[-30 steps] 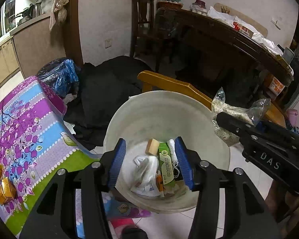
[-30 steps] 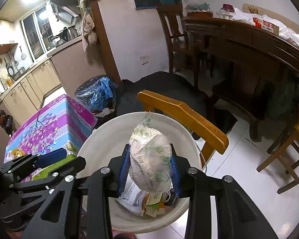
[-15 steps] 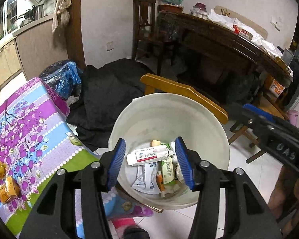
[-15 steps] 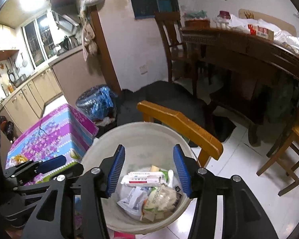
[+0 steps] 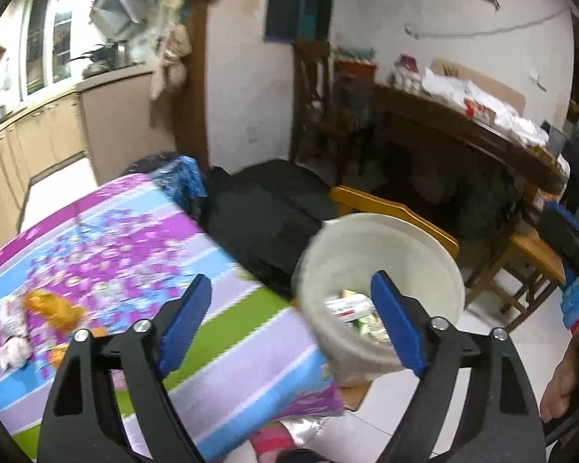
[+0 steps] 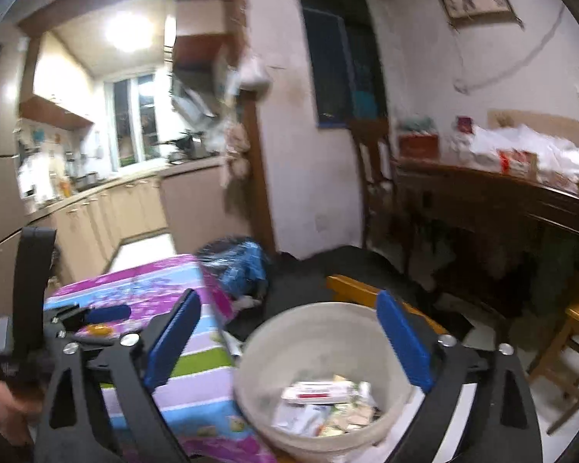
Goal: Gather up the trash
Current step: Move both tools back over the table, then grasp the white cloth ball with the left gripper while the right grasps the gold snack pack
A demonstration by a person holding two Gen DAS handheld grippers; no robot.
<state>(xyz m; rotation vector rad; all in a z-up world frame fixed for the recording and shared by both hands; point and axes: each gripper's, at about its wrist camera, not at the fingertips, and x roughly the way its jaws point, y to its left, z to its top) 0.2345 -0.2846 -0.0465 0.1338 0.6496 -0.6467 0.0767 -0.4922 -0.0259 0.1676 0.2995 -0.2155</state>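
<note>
Since a second ago the bag of grain has left the right gripper (image 6: 287, 341) and both tools have drawn back and up from the white bucket (image 5: 382, 254), so the flowered tablecloth (image 5: 108, 254) now fills much of the left view. Both sets of jaws have just been opening. The left gripper (image 5: 289, 324) stands released, its blue pads spread wide with nothing between them; through the gap you see the cloth and the bucket's near wall. The right gripper is likewise released and empty, its pads framing the bucket from above.

The collected trash (image 6: 320, 405) lies in the bottom of the bucket: a white tube with red print on top of wrappers and scraps, all blurred. In the left view the bucket sits at about four o'clock from the picture's centre, just off the table's edge, with a yellow wooden chair back (image 5: 390, 208) behind it at its twelve o'clock.

On the tablecloth, at about eight o'clock in the left view, some orange wrappers (image 5: 52, 308) and a pale crumpled piece (image 5: 13, 332) remain. A blue plastic bag (image 6: 235, 266) sits past the table's far corner, beside a dark heap (image 5: 262, 212) on the floor.
</note>
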